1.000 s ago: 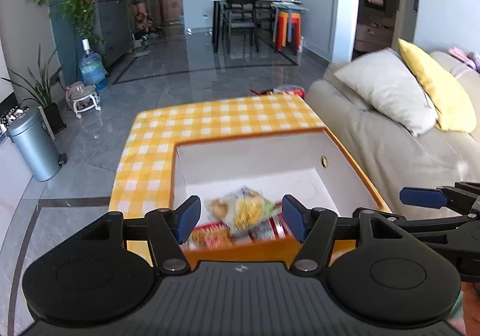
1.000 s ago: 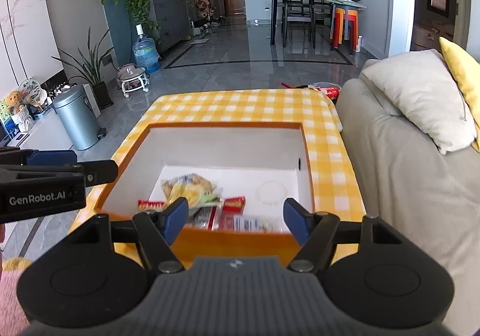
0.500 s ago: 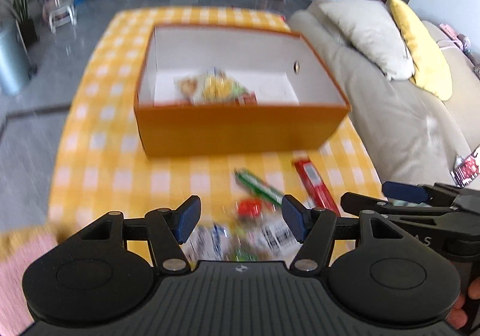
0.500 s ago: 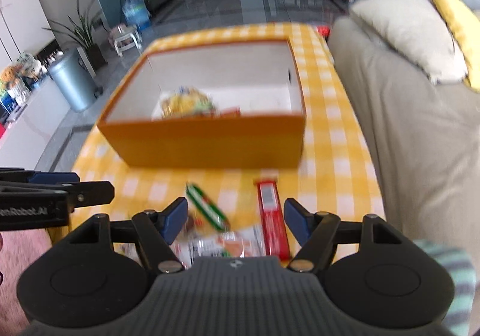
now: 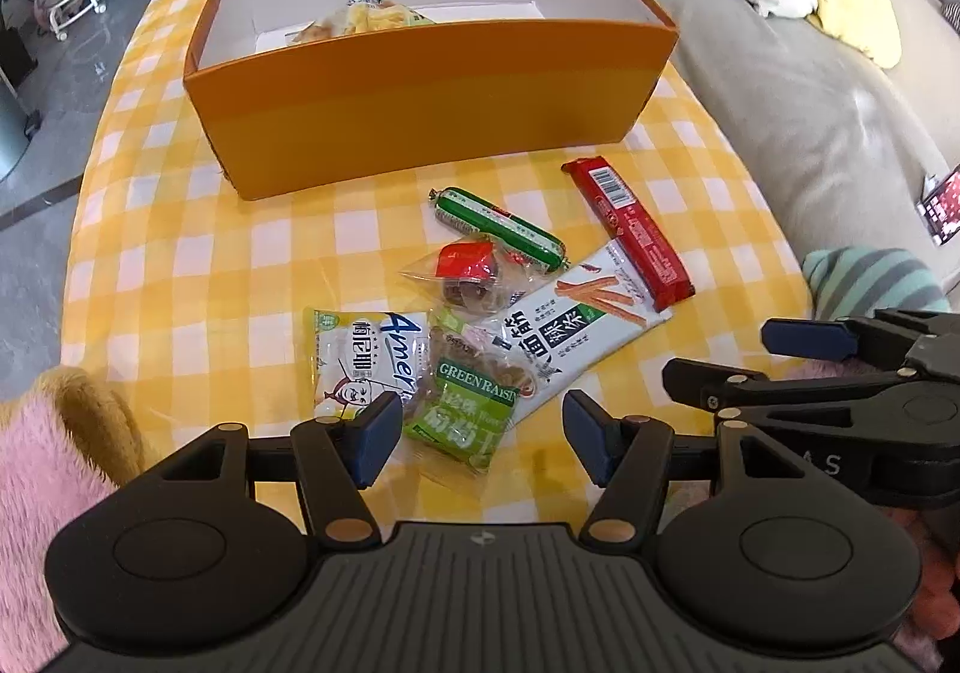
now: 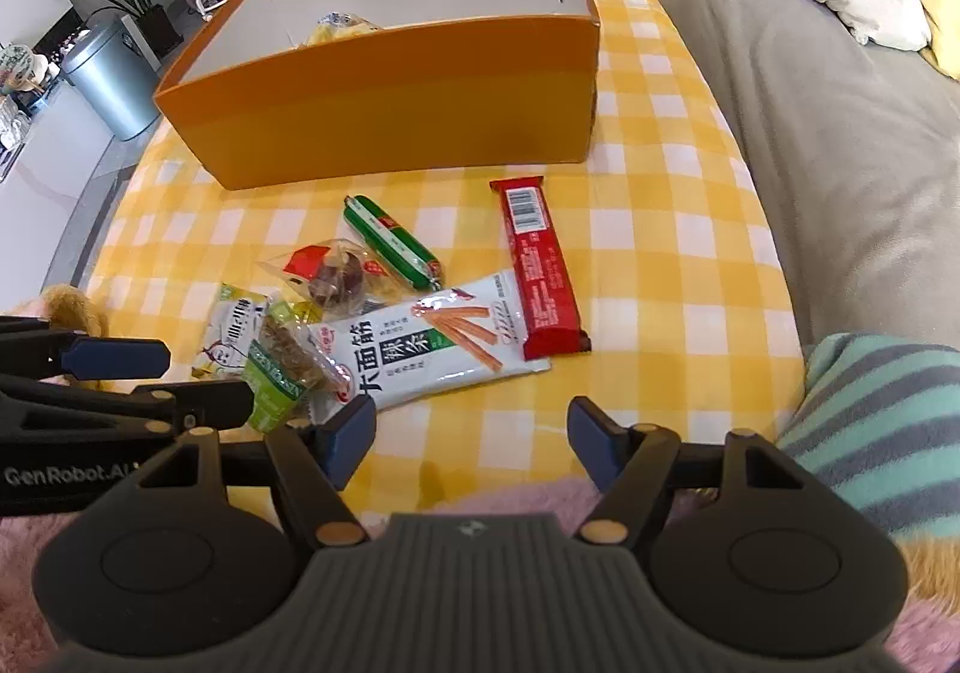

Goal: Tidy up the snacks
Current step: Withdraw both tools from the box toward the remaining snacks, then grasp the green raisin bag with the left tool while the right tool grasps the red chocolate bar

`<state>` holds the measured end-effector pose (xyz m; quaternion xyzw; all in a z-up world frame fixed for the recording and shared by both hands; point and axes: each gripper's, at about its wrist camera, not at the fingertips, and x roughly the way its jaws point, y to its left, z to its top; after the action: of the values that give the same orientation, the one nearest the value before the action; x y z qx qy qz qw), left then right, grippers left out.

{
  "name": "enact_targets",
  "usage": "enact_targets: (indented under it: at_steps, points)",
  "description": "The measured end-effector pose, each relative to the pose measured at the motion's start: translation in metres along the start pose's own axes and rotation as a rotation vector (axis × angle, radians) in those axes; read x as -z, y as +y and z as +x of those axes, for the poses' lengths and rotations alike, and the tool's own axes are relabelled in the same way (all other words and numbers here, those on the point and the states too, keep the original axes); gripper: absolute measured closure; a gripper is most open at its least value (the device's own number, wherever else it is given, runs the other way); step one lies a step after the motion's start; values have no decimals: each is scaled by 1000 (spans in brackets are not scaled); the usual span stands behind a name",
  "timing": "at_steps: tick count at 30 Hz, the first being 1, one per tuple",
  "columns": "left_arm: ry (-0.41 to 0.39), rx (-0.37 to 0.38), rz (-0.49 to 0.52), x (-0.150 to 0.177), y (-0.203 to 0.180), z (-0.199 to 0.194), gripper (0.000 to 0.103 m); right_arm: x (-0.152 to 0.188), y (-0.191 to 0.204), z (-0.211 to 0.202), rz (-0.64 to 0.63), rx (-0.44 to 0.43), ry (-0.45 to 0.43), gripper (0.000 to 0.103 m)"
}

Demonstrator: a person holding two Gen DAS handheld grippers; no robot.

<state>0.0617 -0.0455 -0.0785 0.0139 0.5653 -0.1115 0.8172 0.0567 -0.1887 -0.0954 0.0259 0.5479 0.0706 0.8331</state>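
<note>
Both grippers hang over the near edge of the checked table (image 5: 180, 229), jaws wide, nothing between them. The left gripper (image 5: 480, 436) is above a green raisin packet (image 5: 462, 409); the right gripper (image 6: 471, 442) is above bare cloth just before a long white packet (image 6: 444, 343). Snacks lie loosely clustered between the near edge and the orange box (image 5: 432, 102): a green sausage (image 5: 501, 229), a red bar (image 5: 630, 235) nearest the sofa (image 5: 828, 108). Bare cloth flanks the pile on both sides. One yellow bag (image 5: 372, 15) sits inside the box.

Yellow-checked table (image 5: 180, 265) under orange box (image 5: 420, 90) and loose snack packets (image 5: 576, 331).
</note>
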Motion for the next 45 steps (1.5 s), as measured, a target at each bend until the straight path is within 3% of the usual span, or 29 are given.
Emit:
enact_targets:
  at_steps: [7,9,20,21,23,26,32,38,45]
  points:
    - [41,-24,98,-4,-9,22,30,-4,-13,5,66,20,-16,35]
    - [39,-36,124,-4,-12,28,30,-6,-12,4,39,62,-40,35]
    - [56,-118,226,-1,-23,54,31,-15,-11,22,6,65,-25,36]
    - [60,-117,231,-1,-24,56,32,-15,-10,23,0,68,-24,36]
    - [70,-120,237,-1,-24,60,43,-16,-9,26,-6,69,-21,36]
    - [75,-112,225,-1,-22,63,54,-18,-11,30,-4,67,-12,36]
    - [41,-87,181,-5,-14,60,64,-22,-9,34,-24,89,-27,36]
    - [-16,-83,99,-17,0,57,67,-30,-2,44,-121,134,-51,36]
    - [-78,-26,-31,-33,19,47,67,-45,-12,58,-119,78,-64,38]
